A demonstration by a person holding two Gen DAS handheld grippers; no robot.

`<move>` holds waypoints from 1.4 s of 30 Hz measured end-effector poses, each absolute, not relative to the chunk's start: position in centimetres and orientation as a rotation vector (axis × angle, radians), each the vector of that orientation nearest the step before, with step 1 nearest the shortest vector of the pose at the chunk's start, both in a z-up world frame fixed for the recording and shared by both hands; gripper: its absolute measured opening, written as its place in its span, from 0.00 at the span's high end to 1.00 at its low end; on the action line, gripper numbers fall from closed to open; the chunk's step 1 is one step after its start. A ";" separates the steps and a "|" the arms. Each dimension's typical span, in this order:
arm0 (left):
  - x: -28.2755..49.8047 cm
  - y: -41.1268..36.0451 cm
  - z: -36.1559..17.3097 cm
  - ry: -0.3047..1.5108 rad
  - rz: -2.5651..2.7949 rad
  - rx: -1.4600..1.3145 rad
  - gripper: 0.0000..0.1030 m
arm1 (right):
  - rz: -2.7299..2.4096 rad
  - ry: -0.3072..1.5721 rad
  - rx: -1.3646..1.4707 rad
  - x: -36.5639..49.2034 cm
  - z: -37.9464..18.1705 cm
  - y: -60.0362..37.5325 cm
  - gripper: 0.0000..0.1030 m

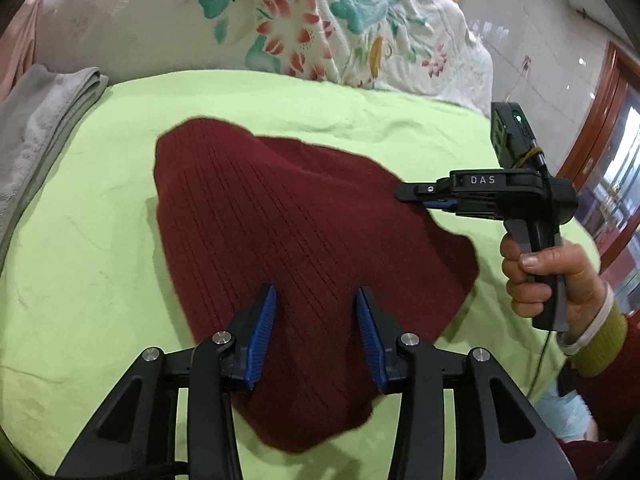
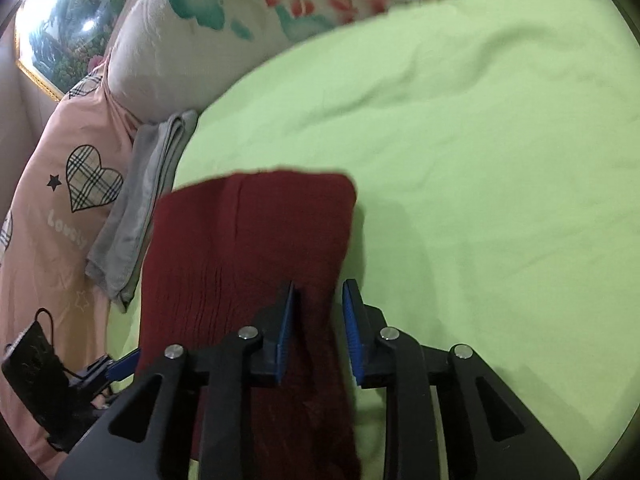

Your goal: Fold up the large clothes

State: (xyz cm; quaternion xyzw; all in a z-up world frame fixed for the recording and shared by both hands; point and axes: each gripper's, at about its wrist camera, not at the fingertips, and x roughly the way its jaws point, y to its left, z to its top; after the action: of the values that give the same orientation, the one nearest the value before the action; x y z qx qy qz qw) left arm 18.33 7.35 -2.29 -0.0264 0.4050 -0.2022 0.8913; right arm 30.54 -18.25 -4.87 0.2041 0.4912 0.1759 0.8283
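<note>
Left gripper, fingers spread wide and holding nothing, above a dark red sweater lying folded compactly on the green sheet; right gripper, partly open, straddles its edge unclamped; folding appears nearly finished.

Floral quilt, grey towel, framed painting
</note>
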 end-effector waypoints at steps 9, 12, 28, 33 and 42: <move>21.9 9.6 0.8 0.809 -0.424 -0.167 0.63 | 0.607 0.989 0.367 33.5 -0.6 -10.6 0.75; 21.8 8.3 -0.6 0.850 -0.475 -0.158 0.67 | 0.743 1.051 0.363 36.0 -1.7 -6.5 0.75; 19.4 9.5 -3.8 0.839 -0.452 -0.087 0.64 | 0.723 1.154 0.396 39.4 -5.8 -2.4 0.77; 15.9 9.5 -2.2 0.797 -0.424 -0.079 0.66 | 0.697 1.077 0.447 33.5 -2.8 -8.3 0.75; 10.0 7.7 -4.5 0.802 -0.213 -0.020 0.39 | 0.602 1.064 0.532 25.3 -4.4 -14.9 0.75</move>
State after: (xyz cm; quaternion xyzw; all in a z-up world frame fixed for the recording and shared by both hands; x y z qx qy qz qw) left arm 10.05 7.68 -4.54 -0.0097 0.3898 -0.1035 0.9150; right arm 25.27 -14.86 -4.39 0.2469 0.4936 0.2790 0.7859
